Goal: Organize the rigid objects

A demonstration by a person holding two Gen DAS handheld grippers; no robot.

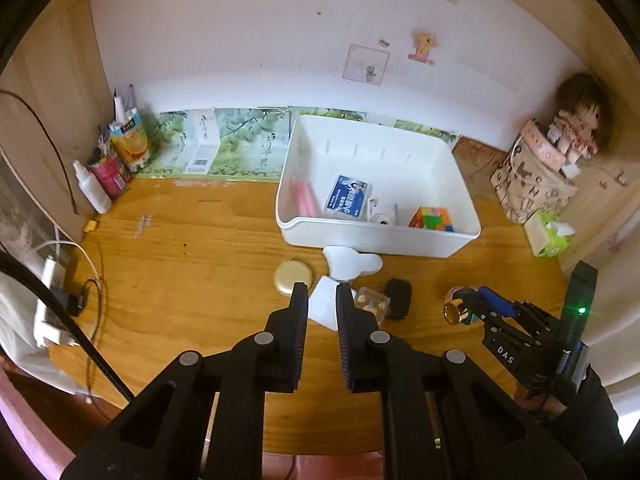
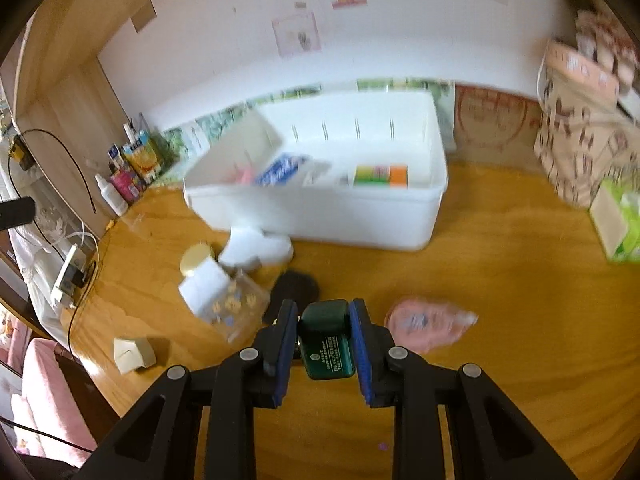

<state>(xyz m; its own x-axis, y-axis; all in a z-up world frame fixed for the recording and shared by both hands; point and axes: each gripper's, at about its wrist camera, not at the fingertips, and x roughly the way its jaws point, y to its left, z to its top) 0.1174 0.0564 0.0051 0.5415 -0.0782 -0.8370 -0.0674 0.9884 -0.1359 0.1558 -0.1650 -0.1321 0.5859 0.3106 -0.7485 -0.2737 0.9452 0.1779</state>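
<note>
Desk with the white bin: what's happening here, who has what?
A person is tidying small items off a wooden desk into a white plastic bin. The right gripper is clamped on a small dark green bottle with a gold cap, held on the near side of the bin. The left gripper holds nothing, its jaws slightly apart above a flat white piece. The bin already holds a multicoloured puzzle cube and a blue-labelled box.

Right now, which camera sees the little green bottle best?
The right wrist view: the green bottle fills the middle, clamped in the right gripper, label showing. The left wrist view shows only its gold cap poking out sideways from that gripper.
</note>
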